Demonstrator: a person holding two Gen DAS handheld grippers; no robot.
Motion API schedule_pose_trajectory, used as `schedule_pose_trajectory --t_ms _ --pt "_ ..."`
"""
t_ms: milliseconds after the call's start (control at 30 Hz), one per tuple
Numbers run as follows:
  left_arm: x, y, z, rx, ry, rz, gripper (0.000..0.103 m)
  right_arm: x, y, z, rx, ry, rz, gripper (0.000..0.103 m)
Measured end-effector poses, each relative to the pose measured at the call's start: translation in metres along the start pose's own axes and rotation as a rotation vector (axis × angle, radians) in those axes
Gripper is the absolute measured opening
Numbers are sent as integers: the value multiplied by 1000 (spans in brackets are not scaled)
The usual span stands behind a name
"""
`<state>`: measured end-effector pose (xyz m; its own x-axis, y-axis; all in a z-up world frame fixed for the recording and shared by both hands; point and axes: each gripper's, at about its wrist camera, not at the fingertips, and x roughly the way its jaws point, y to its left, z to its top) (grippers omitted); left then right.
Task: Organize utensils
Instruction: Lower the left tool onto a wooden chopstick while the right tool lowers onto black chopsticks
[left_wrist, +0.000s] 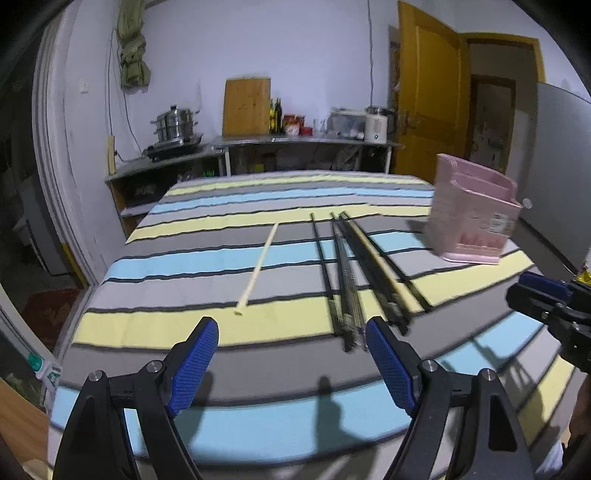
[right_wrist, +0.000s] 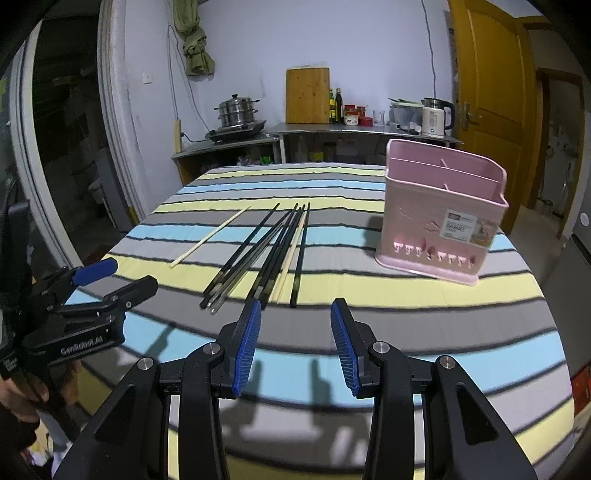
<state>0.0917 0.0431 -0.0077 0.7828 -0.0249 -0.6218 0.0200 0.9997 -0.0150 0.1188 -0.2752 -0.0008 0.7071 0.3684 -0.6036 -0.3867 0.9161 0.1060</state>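
Left gripper spread wide, empty, above striped tablecloth. Lone pale chopstick left of dark chopstick bundle. Pink utensil holder far right. Right gripper at right edge, blurred.

Dim, bluish indoor light from above; soft gripper shadows on the striped cloth near. Heavy fisheye bending, dark corners, slight blur right.

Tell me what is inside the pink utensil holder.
The pink utensil holder shows only its own dividers near the top; no utensils stick out. The walls hide the compartment bottoms. The chopsticks lie on the striped cloth.
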Motion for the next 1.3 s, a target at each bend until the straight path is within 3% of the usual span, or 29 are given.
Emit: schedule_pose_trajectory --t_ms 367,500,667,933,1300 --pt "89 24 52 16 134 -26 72 79 -3 42 -23 98 17 40" --pt "120 29 68 23 176 -42 63 111 -5 57 -29 130 13 40" --pt "152 34 78 36 220 -54 54 145 -9 67 -14 171 7 31" --pt "183 39 86 34 252 -51 46 184 -19 77 -3 236 3 18" --pt "198 37 95 62 246 -40 46 214 -19 88 -1 266 24 14"
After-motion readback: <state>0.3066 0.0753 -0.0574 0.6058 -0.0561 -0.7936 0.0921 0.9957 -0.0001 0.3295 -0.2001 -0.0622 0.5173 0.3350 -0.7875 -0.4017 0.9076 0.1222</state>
